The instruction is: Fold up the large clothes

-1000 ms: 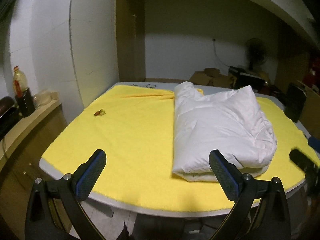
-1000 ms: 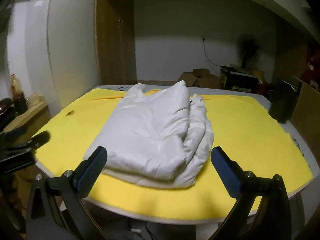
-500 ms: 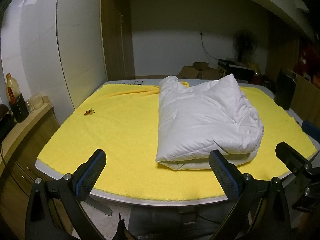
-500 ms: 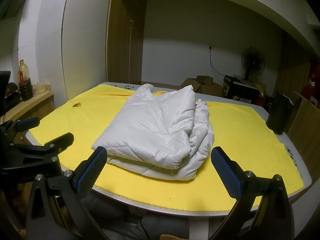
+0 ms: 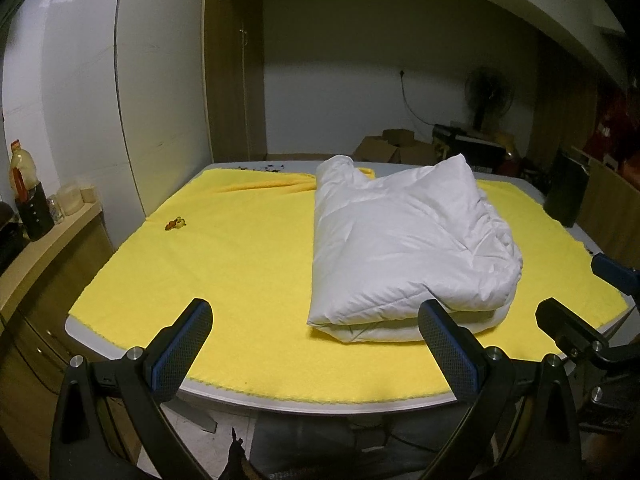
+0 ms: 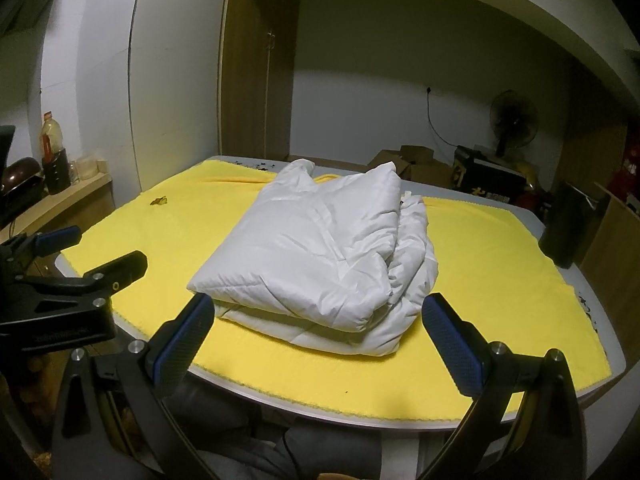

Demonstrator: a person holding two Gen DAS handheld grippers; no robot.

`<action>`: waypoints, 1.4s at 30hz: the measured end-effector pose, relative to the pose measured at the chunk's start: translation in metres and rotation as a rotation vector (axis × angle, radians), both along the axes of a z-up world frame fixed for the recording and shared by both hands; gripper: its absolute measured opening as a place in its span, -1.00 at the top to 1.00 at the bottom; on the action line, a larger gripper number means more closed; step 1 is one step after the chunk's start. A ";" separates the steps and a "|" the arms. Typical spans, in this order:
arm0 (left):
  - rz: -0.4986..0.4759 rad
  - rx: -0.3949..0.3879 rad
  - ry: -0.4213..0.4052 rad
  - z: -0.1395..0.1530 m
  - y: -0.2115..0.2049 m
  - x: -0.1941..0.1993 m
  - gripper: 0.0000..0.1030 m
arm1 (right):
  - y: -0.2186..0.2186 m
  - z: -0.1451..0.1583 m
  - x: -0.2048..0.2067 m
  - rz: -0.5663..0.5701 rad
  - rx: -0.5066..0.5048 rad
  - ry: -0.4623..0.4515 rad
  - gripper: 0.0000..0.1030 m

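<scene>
Along the left wall a low wooden side counter is seen, on which a plastic bottle with an orange label and small jars are kept, well apart from the work. The grey worktop is covered by a bright yellow fleece cloth, presumably laid as a clean, non-slip folding surface; a small orange-brown scrap lies near its left edge. The left gripper is held off the near edge, its jaws spread wide and nothing between them. The bulky white quilted garment is found right of the middle of the worktop, doubled over into a thick stack with its smooth fold toward the left and its bunched loose layers toward the right edge. The right gripper is likewise held clear of the near edge, jaws spread and empty, facing the bundle. The folding is judged complete or nearly so, both tools being kept back so the stack is not disturbed.
</scene>
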State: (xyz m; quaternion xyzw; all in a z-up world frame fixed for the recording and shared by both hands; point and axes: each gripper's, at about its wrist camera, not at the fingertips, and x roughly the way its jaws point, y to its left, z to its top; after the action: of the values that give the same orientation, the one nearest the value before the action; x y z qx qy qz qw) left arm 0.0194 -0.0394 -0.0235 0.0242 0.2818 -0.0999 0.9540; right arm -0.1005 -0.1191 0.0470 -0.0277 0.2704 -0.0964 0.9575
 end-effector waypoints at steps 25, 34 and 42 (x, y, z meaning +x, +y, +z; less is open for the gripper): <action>-0.005 0.024 0.005 -0.003 0.002 0.002 -1.00 | 0.006 -0.002 0.001 0.004 -0.003 0.005 -1.00; -0.006 0.026 0.006 -0.003 0.002 0.002 -1.00 | 0.006 -0.002 0.001 0.004 -0.003 0.006 -1.00; -0.007 0.026 0.008 -0.003 0.003 0.002 -1.00 | 0.007 -0.003 0.001 0.005 0.000 0.008 -1.00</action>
State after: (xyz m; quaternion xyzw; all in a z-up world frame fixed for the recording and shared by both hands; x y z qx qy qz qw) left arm 0.0210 -0.0367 -0.0264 0.0373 0.2868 -0.0997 0.9521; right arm -0.0998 -0.1121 0.0445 -0.0287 0.2742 -0.0937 0.9567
